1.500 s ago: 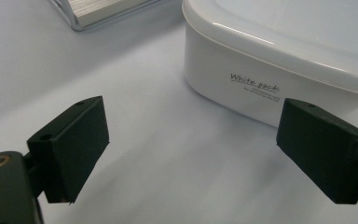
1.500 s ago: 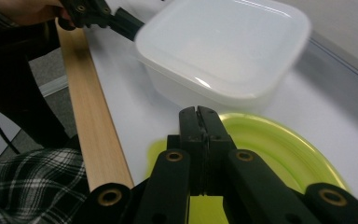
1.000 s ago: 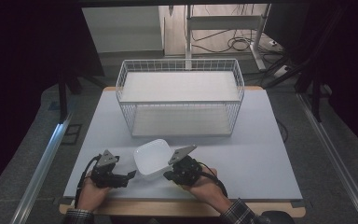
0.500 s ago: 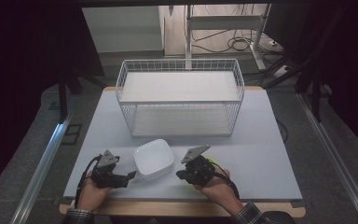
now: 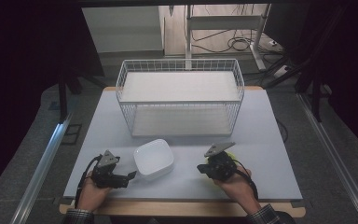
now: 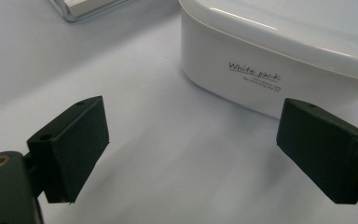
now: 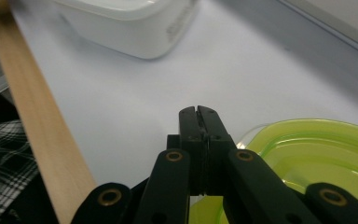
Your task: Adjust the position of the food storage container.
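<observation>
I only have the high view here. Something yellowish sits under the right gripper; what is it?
Observer: In the right gripper view it is a clear green lid, lying flat on the table right beside the fingers.
Operator: Is the right gripper holding it?
Observer: No. Its two fingers are pressed together with nothing between them.
Operator: And the left gripper?
Observer: The left gripper view shows its fingers wide apart, short of the white box and not touching it.
Operator: Any marking on that box?
Observer: Its side wall reads "White pack" in thin script.
</observation>
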`<act>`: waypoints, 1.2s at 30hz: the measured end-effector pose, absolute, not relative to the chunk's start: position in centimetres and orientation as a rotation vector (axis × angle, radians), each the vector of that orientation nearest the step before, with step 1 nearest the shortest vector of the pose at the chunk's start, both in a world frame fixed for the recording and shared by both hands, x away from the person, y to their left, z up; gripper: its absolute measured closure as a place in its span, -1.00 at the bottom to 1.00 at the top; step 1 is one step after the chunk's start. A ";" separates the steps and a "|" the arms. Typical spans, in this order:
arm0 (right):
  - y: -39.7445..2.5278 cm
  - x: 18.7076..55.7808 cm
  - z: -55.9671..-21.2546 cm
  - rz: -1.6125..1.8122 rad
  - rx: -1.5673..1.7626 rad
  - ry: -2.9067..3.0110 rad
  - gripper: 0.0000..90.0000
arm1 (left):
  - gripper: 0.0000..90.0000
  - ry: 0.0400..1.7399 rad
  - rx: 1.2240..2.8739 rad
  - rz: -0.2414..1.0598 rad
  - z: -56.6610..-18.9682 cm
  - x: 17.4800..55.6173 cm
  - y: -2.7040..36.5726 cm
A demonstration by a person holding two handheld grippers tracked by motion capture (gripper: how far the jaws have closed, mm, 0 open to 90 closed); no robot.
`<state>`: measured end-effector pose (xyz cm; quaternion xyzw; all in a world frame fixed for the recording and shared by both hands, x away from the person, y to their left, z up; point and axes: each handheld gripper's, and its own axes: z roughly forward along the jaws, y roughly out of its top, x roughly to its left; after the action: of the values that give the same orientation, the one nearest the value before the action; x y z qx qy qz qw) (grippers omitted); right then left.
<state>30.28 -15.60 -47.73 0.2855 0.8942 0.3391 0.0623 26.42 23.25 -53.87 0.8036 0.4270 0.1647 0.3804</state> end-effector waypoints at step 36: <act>-24.0 32.1 -46.8 0.981 1.050 2.453 0.85 | -0.84 1.056 2.052 0.361 -53.5 26.2 22.8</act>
<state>32.11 -24.04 -46.81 0.3652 0.8533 0.3412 0.1487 26.19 22.79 -53.46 0.8081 0.4161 0.1421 0.3920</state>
